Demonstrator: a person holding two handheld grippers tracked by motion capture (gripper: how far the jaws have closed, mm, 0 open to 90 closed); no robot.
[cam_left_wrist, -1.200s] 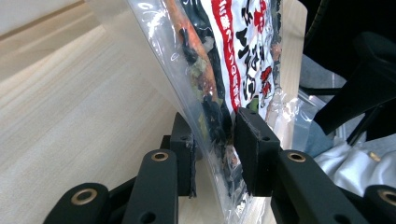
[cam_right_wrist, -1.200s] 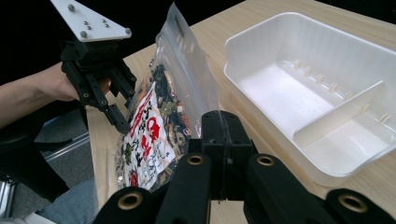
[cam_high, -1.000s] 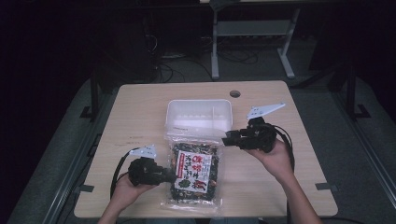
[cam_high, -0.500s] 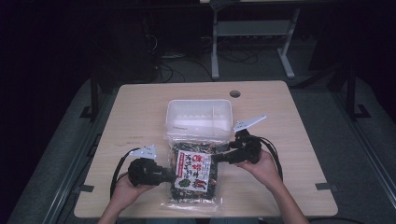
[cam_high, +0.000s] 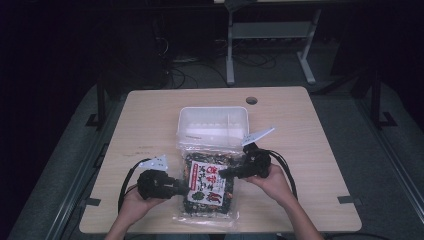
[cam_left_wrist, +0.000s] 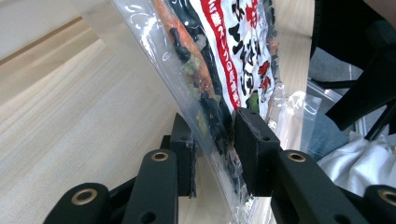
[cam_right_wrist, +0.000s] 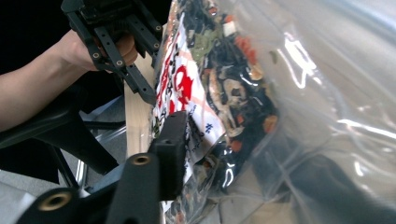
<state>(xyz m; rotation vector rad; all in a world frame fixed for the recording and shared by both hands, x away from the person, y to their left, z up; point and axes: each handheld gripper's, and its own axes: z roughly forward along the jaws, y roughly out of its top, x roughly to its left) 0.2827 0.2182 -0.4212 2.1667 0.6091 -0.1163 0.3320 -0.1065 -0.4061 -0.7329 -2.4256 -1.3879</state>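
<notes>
The left gripper (cam_left_wrist: 212, 154) is clamped on the near left edge of a clear bag of dried mixed vegetables (cam_left_wrist: 219, 60), with one black pad on each face of the plastic and the film pinched flat between them; in the high view the same left gripper (cam_high: 182, 186) lies at the bag's (cam_high: 209, 186) left side, held in the person's left hand (cam_high: 135, 202). The right gripper (cam_high: 225, 173) comes in from the bag's right side, held in the right hand (cam_high: 272, 182), and its jaws have just been closing with the bag between them. In the right gripper view one black jaw lies against the printed face of the bag (cam_right_wrist: 219, 102) while the other is hidden behind the plastic, so I cannot tell whether the pads press on it. That view also shows the left gripper (cam_right_wrist: 149, 93) farther off at the bag's opposite edge. The bag shows a red and white printed label over dark, orange and green pieces, and it rests on the near middle of the worktop (cam_high: 150, 120). Just beyond the bag's far end, touching or nearly touching its sealed top, stands a white plastic tub (cam_high: 214, 125). Beyond the tub, toward the far edge, is a round cable hole (cam_high: 251, 100) in the worktop.
</notes>
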